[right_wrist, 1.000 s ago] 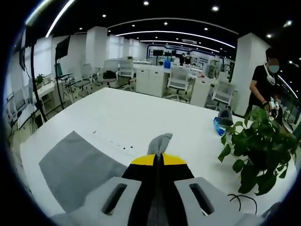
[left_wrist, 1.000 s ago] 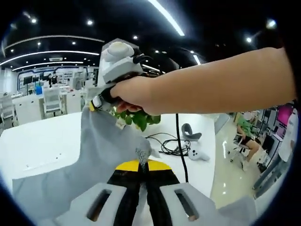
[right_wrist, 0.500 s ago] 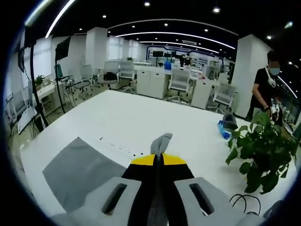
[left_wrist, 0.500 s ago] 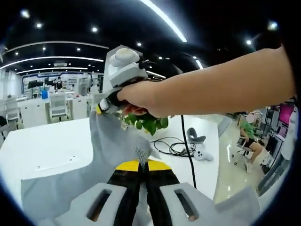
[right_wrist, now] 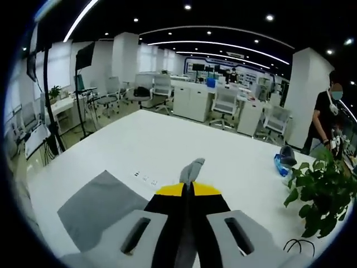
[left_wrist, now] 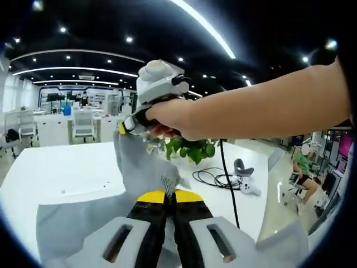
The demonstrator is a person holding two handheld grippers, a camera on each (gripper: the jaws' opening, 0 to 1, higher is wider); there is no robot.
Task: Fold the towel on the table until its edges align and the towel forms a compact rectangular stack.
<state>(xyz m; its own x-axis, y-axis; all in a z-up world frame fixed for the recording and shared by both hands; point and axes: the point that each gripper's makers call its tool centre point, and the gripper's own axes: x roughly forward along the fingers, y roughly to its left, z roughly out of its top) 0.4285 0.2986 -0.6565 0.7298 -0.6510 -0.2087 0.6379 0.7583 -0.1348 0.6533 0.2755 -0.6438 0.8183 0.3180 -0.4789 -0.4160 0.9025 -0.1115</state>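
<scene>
Grey towel (left_wrist: 142, 167) pinched in left gripper (left_wrist: 168, 194), jaws closed on corner. Right gripper (right_wrist: 188, 187) likewise closed on other corner, cloth tuft poking past tips. Right gripper (left_wrist: 134, 120) in hand (left_wrist: 173, 117) also seen from left view, towel stretched between both. Rest of towel (right_wrist: 97, 204) drapes onto white counter (right_wrist: 184, 145). Since a second ago both grippers lifted slightly, more counter showing; fold likely mid-carry, edges not yet aligned. Plant (right_wrist: 318, 192) beyond, near far counter edge.
</scene>
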